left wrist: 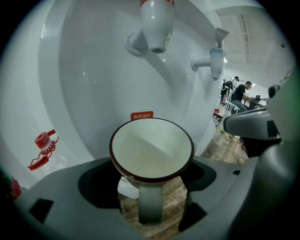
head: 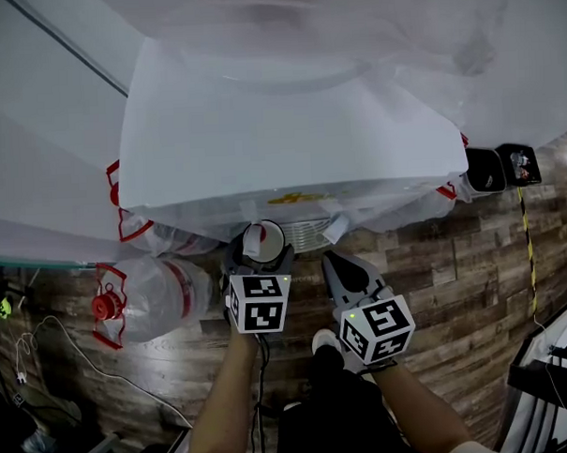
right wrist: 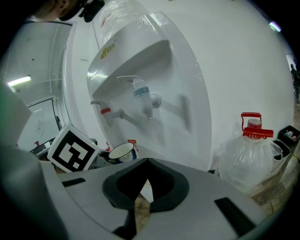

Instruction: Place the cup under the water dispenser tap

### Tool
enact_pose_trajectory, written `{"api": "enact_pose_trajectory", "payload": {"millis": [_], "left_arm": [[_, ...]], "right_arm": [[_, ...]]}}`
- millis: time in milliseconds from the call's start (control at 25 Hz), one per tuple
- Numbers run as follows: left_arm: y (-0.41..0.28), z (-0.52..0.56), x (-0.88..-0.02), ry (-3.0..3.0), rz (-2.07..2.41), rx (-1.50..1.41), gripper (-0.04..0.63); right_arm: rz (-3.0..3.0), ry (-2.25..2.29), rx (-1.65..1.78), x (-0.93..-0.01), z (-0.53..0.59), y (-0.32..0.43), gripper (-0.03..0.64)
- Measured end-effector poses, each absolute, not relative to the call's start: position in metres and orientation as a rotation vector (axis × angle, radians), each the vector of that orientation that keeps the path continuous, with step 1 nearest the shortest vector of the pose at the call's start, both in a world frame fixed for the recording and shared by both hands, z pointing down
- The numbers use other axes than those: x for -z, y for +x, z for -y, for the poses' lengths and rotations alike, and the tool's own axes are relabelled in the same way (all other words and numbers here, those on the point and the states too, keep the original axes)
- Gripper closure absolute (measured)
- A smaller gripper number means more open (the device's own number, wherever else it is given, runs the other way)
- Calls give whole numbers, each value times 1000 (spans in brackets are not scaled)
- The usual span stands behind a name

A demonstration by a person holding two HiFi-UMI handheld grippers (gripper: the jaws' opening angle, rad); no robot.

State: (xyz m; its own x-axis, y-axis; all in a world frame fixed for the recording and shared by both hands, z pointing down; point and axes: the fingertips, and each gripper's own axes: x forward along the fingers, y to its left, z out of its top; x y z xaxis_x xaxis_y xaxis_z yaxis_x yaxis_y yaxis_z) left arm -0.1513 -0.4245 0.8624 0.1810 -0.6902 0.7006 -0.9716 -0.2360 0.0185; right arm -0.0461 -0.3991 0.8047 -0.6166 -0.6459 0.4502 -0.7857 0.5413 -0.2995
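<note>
A white cup [left wrist: 151, 150] with a dark red rim sits upright between the jaws of my left gripper [left wrist: 152, 163], handle toward the camera; that gripper is shut on it. The red tap [left wrist: 156, 24] hangs above and just beyond the cup, and the blue tap [left wrist: 215, 57] is to its right. In the head view the cup [head: 263, 240] is at the front edge of the white water dispenser [head: 289, 127], by the drip grille [head: 309, 235]. My right gripper [head: 339, 263] is shut and empty, just right of the left gripper [head: 261, 259]. In the right gripper view, the cup [right wrist: 121, 151] shows below the red tap [right wrist: 106, 112].
A large water bottle [head: 155, 297] with a red cap lies on the wooden floor left of the dispenser, and another bottle [right wrist: 248, 159] stands to its right. A black box [head: 501, 167] sits at the right. Cables [head: 45, 344] trail at the left. People [left wrist: 241, 93] are far off.
</note>
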Motion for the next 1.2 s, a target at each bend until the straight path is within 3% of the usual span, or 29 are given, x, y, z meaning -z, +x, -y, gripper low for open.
{"api": "enact_pose_trajectory", "payload": {"millis": [1200], "left_arm": [[-153,430,-870,2024,1617,-789,170]], "right_arm": [[2512,1194,-658,-805,393,-50,598]]}}
